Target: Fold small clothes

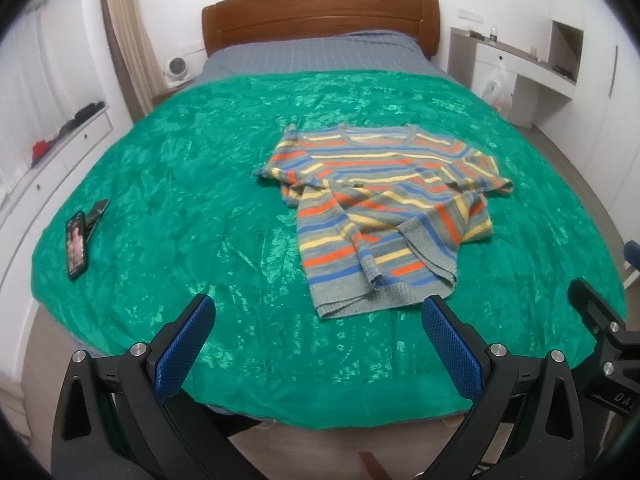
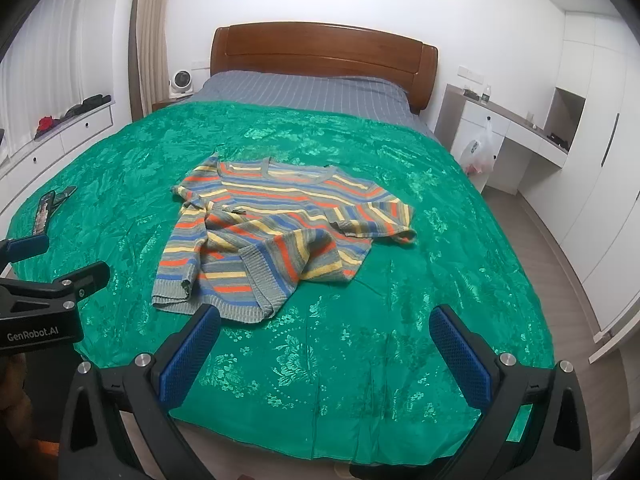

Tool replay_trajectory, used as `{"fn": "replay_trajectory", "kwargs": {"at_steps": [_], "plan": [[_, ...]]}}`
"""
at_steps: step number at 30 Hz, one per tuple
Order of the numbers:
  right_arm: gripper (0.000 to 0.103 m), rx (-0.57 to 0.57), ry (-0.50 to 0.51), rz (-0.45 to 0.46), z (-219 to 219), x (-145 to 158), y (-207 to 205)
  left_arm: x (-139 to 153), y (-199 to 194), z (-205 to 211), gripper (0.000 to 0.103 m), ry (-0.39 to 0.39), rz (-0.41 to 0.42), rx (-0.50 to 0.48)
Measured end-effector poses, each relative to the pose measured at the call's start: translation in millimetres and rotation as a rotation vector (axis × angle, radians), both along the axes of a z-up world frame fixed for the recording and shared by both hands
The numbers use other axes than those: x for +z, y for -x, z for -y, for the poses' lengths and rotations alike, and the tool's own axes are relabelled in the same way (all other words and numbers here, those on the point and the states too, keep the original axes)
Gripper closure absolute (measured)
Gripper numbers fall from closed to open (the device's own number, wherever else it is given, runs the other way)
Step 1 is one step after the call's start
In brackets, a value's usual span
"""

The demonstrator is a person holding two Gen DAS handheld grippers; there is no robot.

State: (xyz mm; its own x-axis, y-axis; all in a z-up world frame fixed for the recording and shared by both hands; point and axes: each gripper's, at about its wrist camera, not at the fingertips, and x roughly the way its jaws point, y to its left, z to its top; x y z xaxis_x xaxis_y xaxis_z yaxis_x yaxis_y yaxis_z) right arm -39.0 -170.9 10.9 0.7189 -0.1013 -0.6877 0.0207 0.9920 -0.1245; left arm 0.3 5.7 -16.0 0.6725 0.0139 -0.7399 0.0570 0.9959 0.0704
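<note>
- Far left: a phone (image 1: pixel 77 243) lies on the green bedspread (image 1: pixel 200 208), well apart from the garment.
- Your left gripper (image 1: pixel 316 320): jaws spread wide, empty.
- Centre: the striped sweater (image 1: pixel 376 204) lies rumpled, collar toward the headboard (image 1: pixel 320 16), hem just beyond the left gripper, which is likely nearer.
- Your right gripper (image 2: pixel 324 332): jaws spread wide, empty; sweater ahead-left.

I saw the small knitted sweater with grey, blue, yellow and orange stripes (image 1: pixel 380 204) (image 2: pixel 276 232) lying rumpled on the green bedspread, neckline toward the headboard, its lower part bunched and folded over.
</note>
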Motion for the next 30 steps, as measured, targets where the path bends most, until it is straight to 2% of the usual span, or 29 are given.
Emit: {"fn": "replay_trajectory", "kwargs": {"at_steps": [13,30], "plan": [[0.000,-0.011,-0.013,-0.001,2.3,-1.3,0.5,6.5,3.3,0.4,0.000,0.014,0.021,-0.029],[0.000,-0.035,-0.015,-0.005,3.6,-4.2,0.4,4.9,5.5,-1.4,0.000,0.011,0.038,-0.021]]}}
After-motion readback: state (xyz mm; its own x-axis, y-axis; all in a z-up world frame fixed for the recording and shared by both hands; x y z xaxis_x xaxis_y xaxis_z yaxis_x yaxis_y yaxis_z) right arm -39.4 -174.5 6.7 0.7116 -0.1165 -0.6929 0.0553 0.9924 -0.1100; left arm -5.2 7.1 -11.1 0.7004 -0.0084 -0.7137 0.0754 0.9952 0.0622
